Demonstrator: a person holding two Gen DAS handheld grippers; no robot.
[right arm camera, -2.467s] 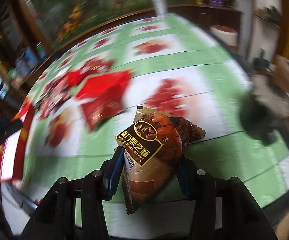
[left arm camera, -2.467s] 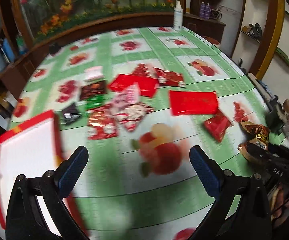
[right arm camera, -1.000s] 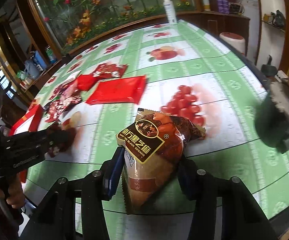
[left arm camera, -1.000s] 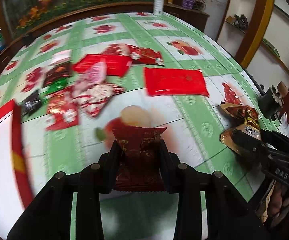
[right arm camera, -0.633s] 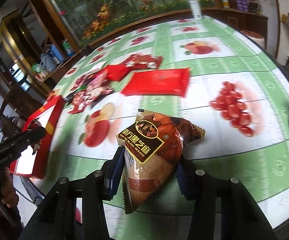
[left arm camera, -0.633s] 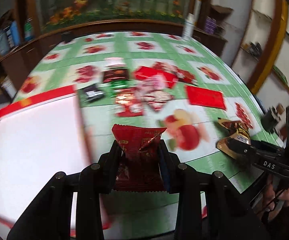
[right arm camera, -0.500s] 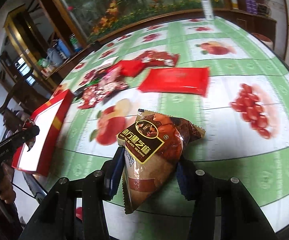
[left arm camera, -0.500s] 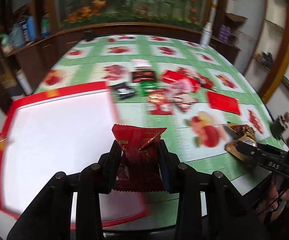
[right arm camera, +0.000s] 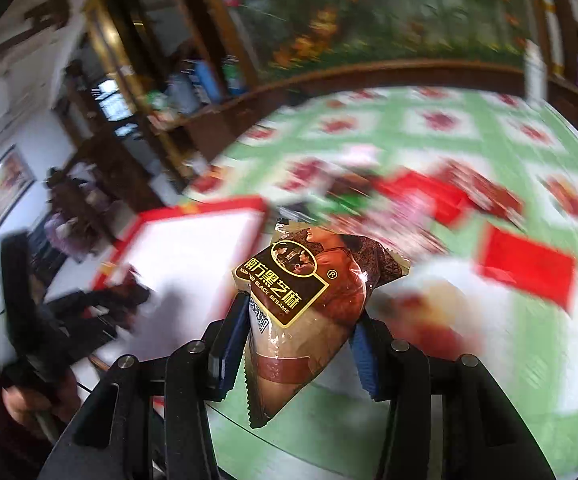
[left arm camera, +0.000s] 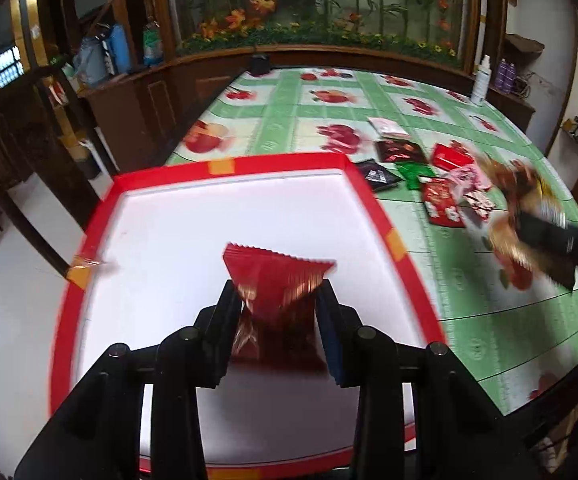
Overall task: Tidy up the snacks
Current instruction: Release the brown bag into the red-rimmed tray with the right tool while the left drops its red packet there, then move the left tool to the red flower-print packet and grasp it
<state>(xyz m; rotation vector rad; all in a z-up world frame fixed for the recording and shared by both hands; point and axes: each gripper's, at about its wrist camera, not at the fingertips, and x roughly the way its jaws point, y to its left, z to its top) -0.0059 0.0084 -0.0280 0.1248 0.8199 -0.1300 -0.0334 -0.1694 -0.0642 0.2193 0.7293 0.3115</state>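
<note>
My left tongs (left arm camera: 279, 300) pinch a red snack packet (left arm camera: 277, 292) over the red-rimmed white tray (left arm camera: 373, 200) (blurred), while my right tongs (right arm camera: 299, 336) clamp a black sesame pouch (right arm camera: 309, 296).

Motion blur smears the loose snack packets (right arm camera: 429, 200) and the left gripper (right arm camera: 121, 300) beyond reading.

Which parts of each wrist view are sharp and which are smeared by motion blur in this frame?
Left wrist view: the red tray rim and table snacks are mostly readable, but the red packet in the left gripper is slightly smeared, and the right gripper is streaked. Right wrist view: only the black sesame bag is crisp; the tablecloth, tray and background are heavily blurred.
</note>
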